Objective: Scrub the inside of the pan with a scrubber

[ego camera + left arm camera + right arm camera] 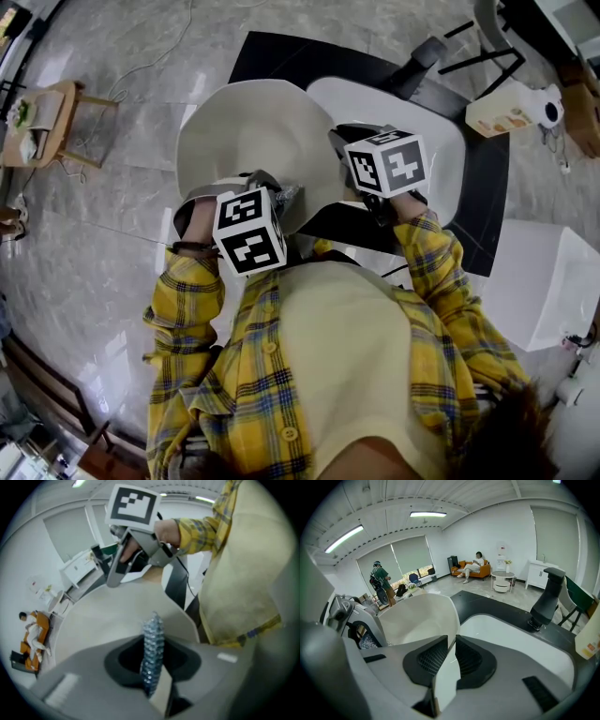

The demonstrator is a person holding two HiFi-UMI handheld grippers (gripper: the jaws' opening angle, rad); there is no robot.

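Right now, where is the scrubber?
The scrubber is clamped in the left gripper, centre of its view, facing the white pan the right gripper holds.

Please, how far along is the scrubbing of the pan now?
Done: the left gripper is shut on the silvery wire scrubber, and the right gripper grips the rim of the wide white pan. In hand: the scrubber is held near the pan's inside; contact is unclear. Left: the scrubbing itself, apparently.

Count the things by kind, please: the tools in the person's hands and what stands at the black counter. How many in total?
pan: 1
scrubber: 1
grippers: 2, left gripper and right gripper
sink: 1
faucet: 1
bottle: 1
Total: 7
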